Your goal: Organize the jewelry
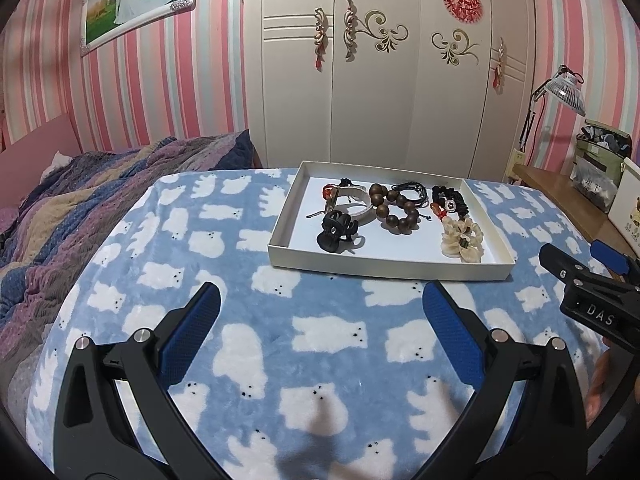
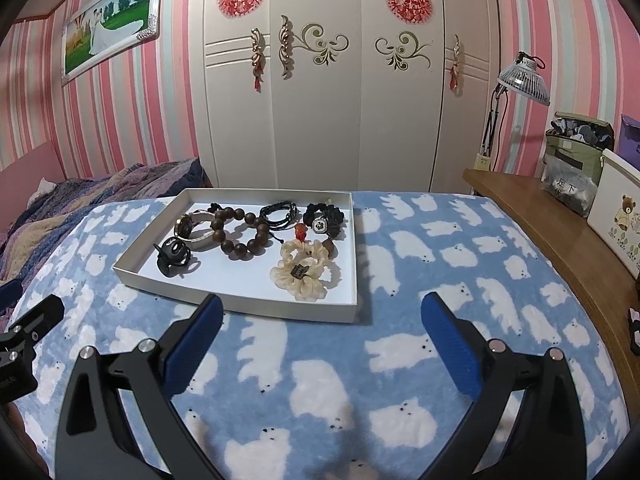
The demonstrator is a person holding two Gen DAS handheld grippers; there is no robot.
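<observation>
Jewelry (image 2: pixel 256 236) lies beyond right tool (image 2: pixel 320 308).

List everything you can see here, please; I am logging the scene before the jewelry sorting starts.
tray: 1, white, shallow, on the blanket
hair claw: 1, black, tray's near left
bangle: 1, cream with metal, behind the claw
bead bracelet: 1, dark brown wood, tray's middle
cord bracelets: a bundle, black, tray's far side
scrunchie: 1, black with a white charm, far right of tray
flower scrunchie: 1, cream, near right of tray
blanket: 1, blue with white bears
wardrobe: 1, white, behind
lamp: 1, right
left gripper: open, empty
right gripper: open, empty
</observation>
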